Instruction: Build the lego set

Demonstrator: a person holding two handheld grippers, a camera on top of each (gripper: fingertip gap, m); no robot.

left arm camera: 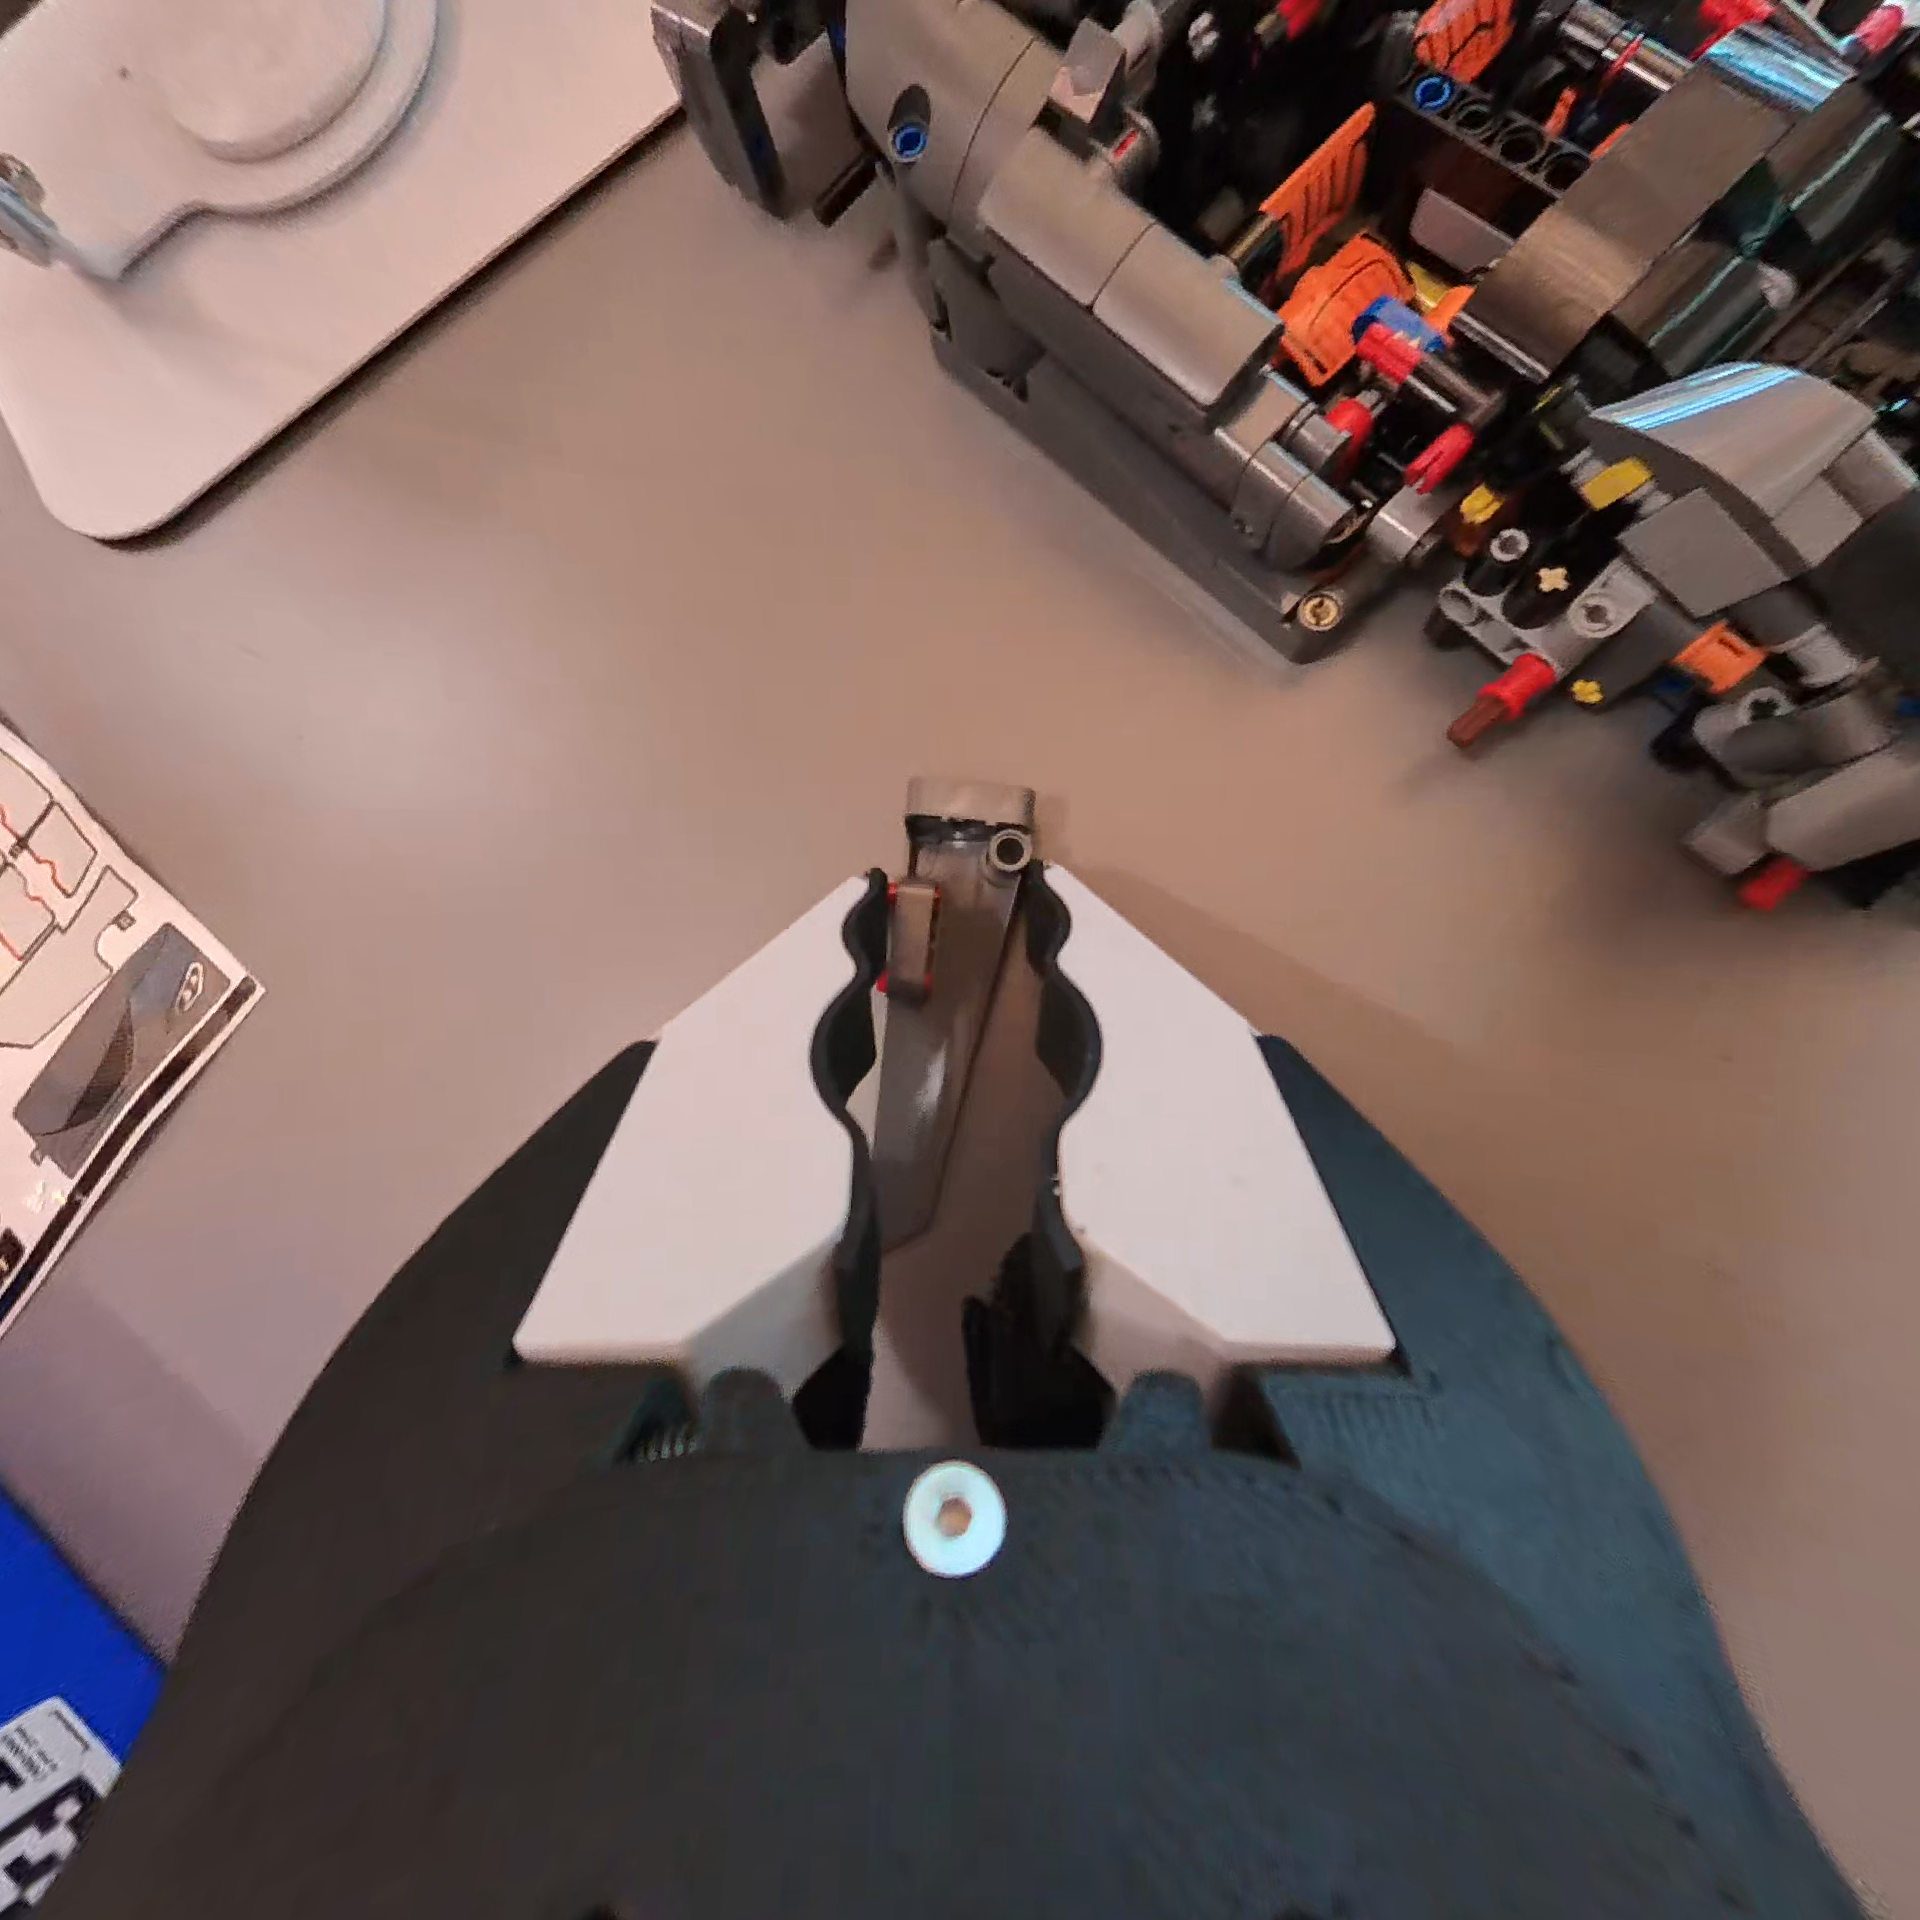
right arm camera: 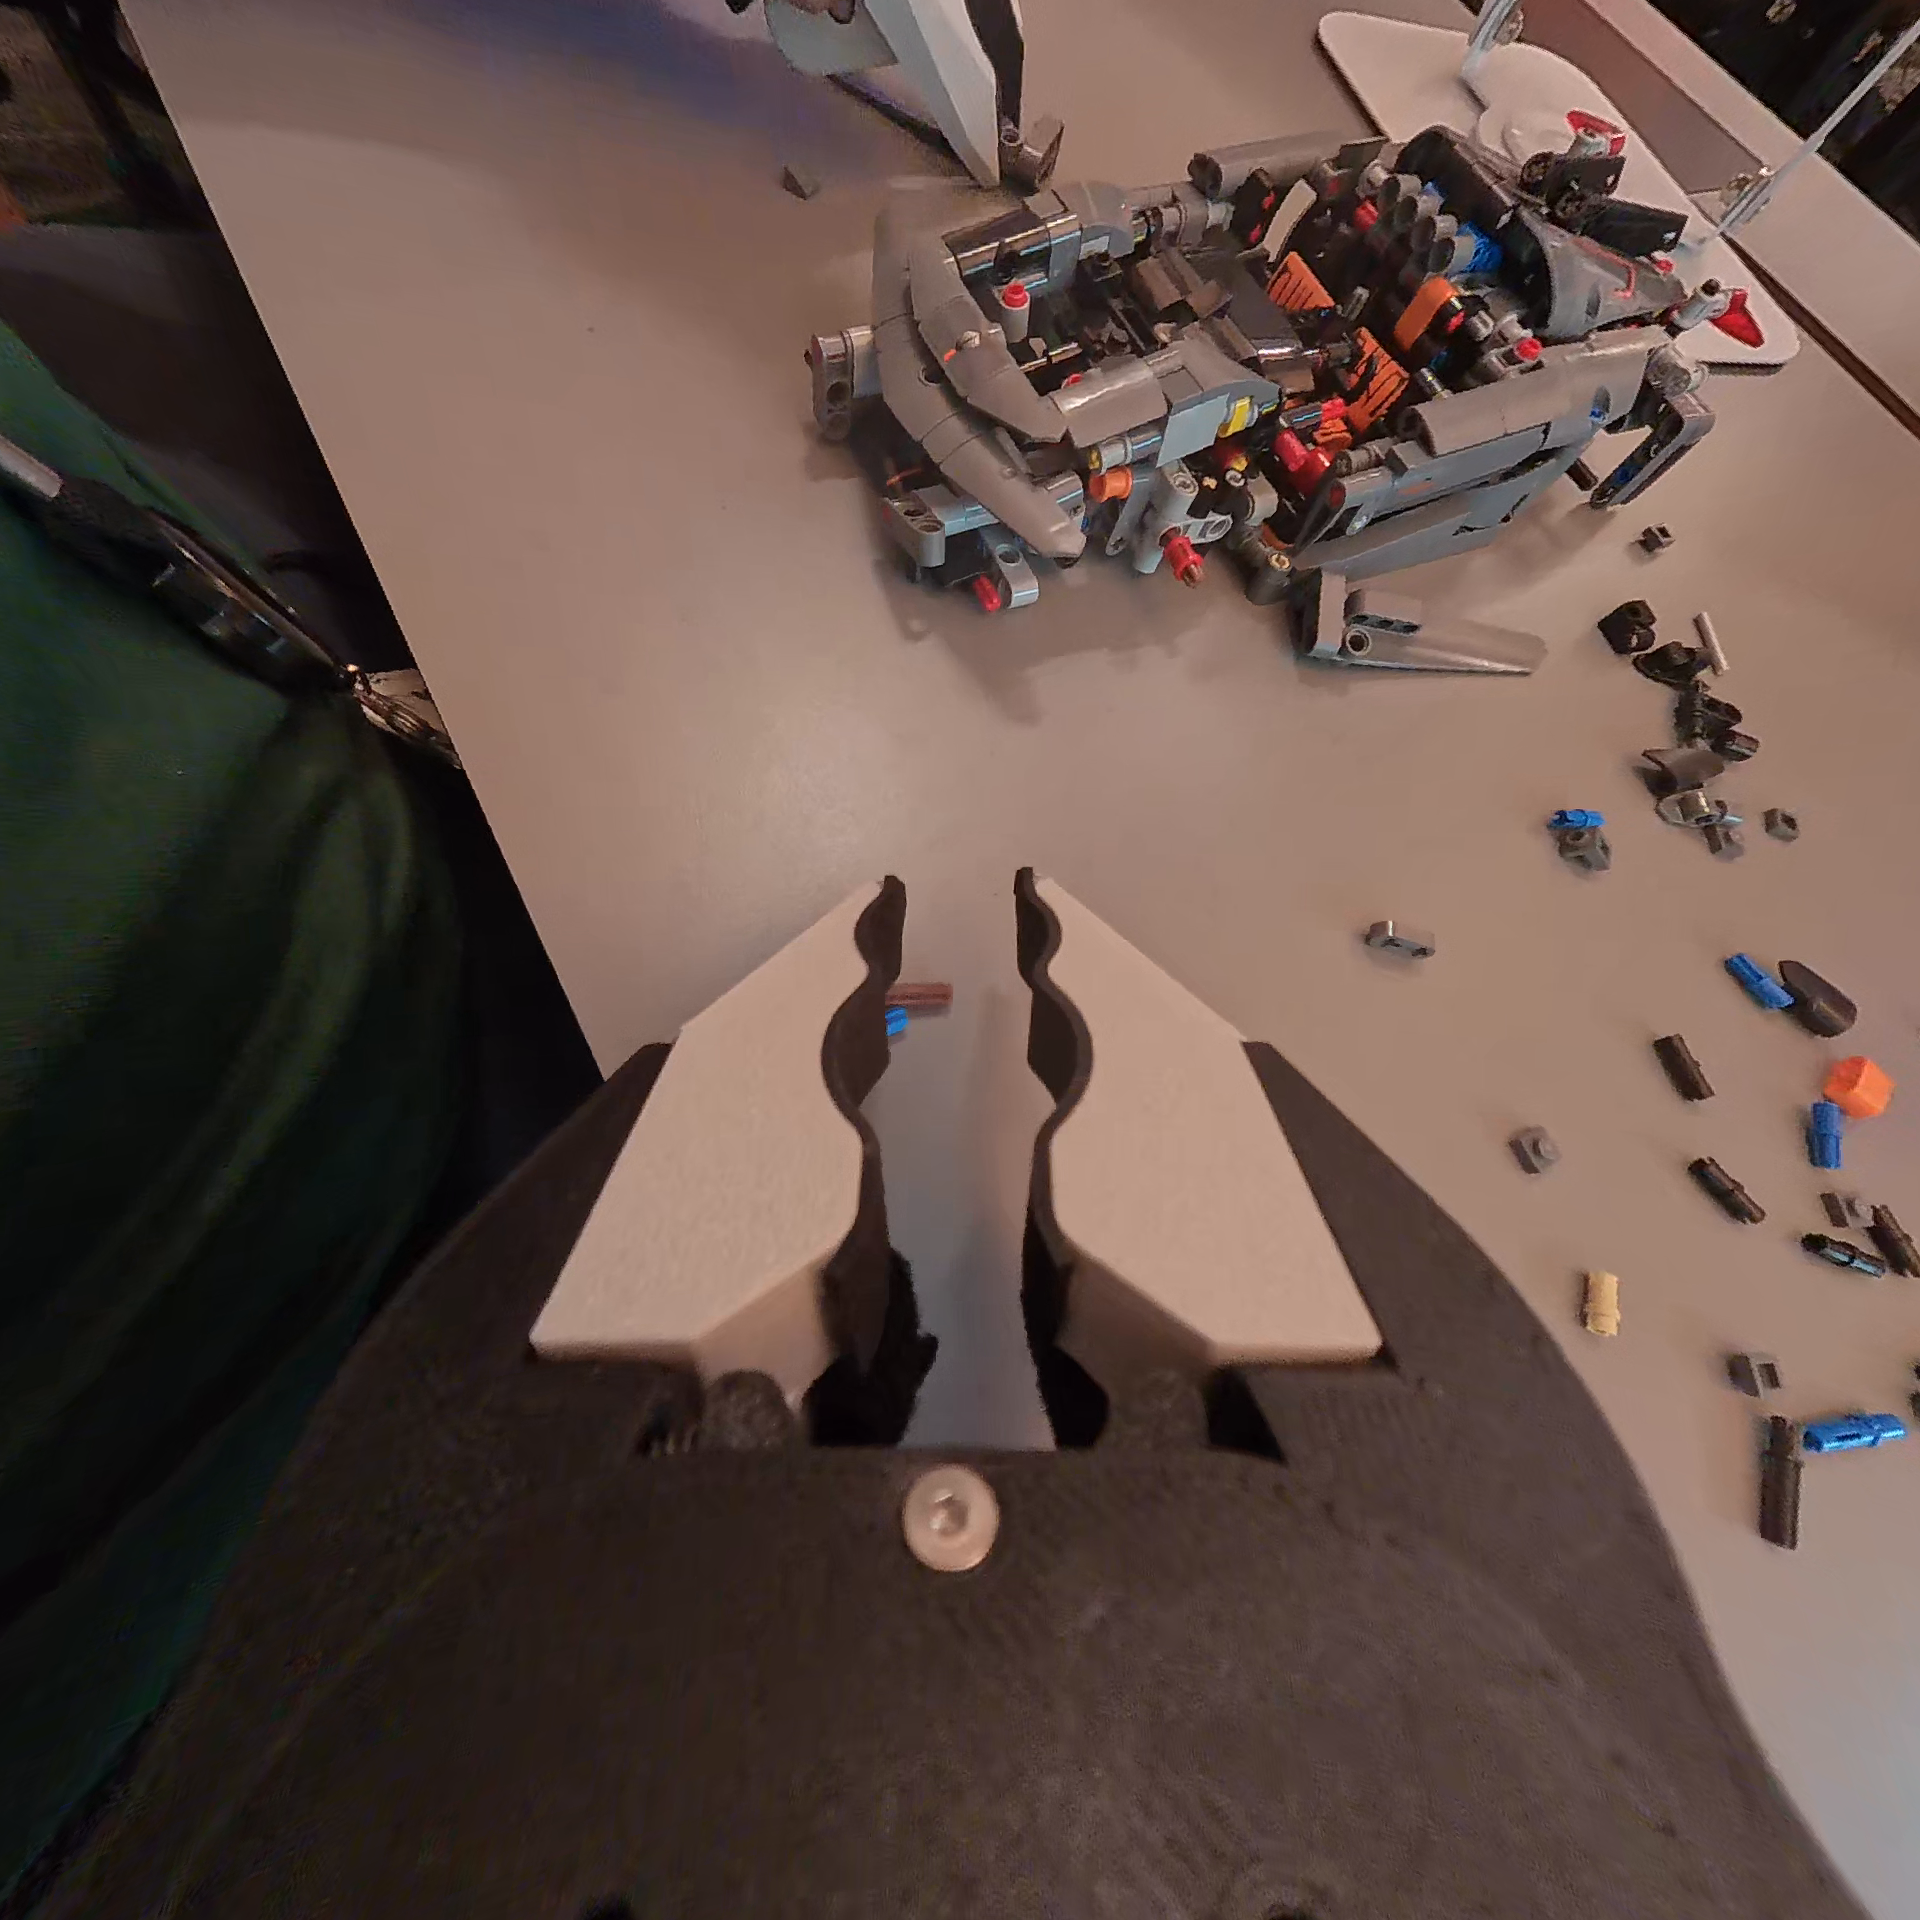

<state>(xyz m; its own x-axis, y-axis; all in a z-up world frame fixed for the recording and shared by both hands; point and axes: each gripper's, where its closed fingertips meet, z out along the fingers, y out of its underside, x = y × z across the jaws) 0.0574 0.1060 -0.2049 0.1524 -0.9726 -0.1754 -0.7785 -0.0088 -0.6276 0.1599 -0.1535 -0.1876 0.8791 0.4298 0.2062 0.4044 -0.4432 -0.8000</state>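
Observation:
My left gripper [left arm camera: 961,883] is shut on a long grey Lego panel piece [left arm camera: 951,997] with a small grey connector and red pin on its left side; it is held above the table. The partly built grey Lego car model [left arm camera: 1403,343], with orange, red and black parts inside, sits at the upper right of the left wrist view. In the right wrist view the same model [right arm camera: 1247,405] stands on the table ahead. My right gripper [right arm camera: 956,883] is open and empty above the table; a small brown pin [right arm camera: 923,994] and a blue pin [right arm camera: 896,1023] lie between its fingers.
Several loose black, blue, grey, orange and tan pieces [right arm camera: 1766,1091] are scattered at the right. An instruction booklet [left arm camera: 94,1018] lies at the left, and a white flat board [left arm camera: 260,239] at the upper left. The other gripper [right arm camera: 935,73] shows far off. A person's green clothing [right arm camera: 156,935] is past the table edge. The left gripper's tips are roughly 30 centimetres from the right gripper's.

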